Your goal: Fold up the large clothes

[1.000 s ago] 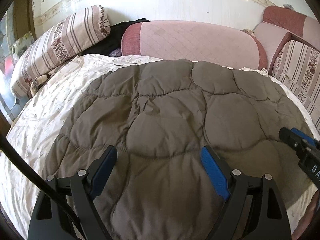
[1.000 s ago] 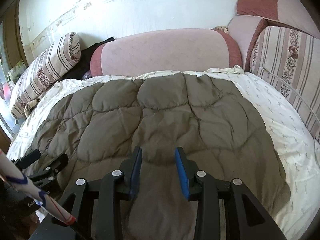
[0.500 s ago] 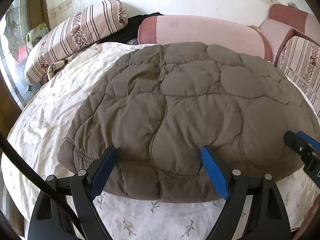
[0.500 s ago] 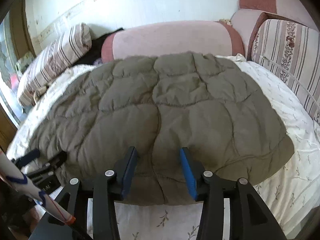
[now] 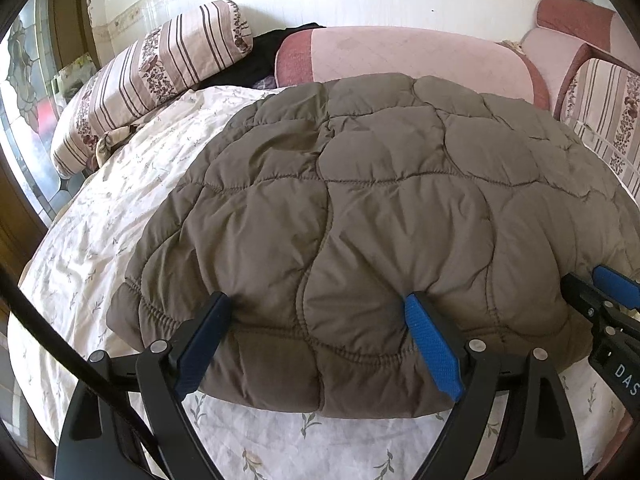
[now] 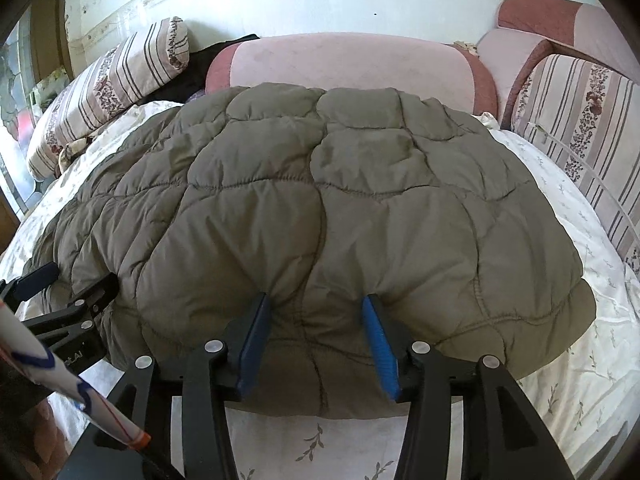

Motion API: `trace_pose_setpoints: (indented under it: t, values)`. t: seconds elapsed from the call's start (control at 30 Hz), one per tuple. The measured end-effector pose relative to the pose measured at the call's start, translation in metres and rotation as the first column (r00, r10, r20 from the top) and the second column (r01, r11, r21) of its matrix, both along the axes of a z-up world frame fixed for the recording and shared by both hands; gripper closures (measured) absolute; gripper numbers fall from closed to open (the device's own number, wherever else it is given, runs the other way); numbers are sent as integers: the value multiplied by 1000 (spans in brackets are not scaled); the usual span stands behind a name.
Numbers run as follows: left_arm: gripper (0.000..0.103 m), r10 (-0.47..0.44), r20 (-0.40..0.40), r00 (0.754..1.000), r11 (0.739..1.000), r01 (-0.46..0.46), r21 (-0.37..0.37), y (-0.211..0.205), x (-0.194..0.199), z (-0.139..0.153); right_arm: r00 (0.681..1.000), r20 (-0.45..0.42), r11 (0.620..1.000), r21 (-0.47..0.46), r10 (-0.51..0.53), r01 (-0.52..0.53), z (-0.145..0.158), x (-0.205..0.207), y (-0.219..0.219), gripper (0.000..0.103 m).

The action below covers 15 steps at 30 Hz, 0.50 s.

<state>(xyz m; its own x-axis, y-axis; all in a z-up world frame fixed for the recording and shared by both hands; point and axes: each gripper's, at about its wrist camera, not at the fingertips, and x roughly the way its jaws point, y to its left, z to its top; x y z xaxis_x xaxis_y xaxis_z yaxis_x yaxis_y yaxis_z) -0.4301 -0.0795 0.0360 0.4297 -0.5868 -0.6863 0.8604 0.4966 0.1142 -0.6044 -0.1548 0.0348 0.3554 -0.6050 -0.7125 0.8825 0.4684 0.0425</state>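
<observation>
- Your left gripper stands wide. The near hem of the quilted puffer jacket bulges up between its blue pads. The pad tips touch or dent the fabric, but I see no pinch across it. Judged released, nothing held.
- Your right gripper is about half open, and its jaws have just been opening. A bunched ridge of the same hem sits between its fingers, puckered at both tips. The fabric is slack there, so I read it as let go.
- The jacket lies spread on the floral bedsheet, running forward from both sets of fingers toward the pink bolster cushion. A striped pillow lies far left of the fingertips.
- Handling, judged: soft, lofty and light for its bulk. It has no stiffness, so it will sag and trap air. The shell looks smooth and may be slippery.
- Where to grip: take the elastic-gathered hem seam just below the pads, or a stitched line. Avoid the puffed panels, which compress and slide out.
</observation>
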Motion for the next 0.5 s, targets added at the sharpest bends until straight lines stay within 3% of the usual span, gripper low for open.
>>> trace_pose_setpoints:
  t: [0.17, 0.3, 0.4, 0.5]
  values:
    - [14, 0, -2, 1000, 1000, 0, -2, 0, 0, 0, 997, 76, 999, -28, -24, 26, 14, -20, 2, 51]
    - [14, -6, -3, 1000, 1000, 6, -2, 1, 0, 1, 978, 92, 977, -86, -188, 196, 29, -64, -3, 51]
    - [14, -5, -3, 1000, 1000, 5, -2, 1, 0, 1, 938, 99, 941, -23, -333, 337, 23, -106, -22, 51]
    - [14, -6, -3, 1000, 1000, 6, -2, 1, 0, 1, 912, 86, 917, 38, -400, 398, 13, -128, -35, 51]
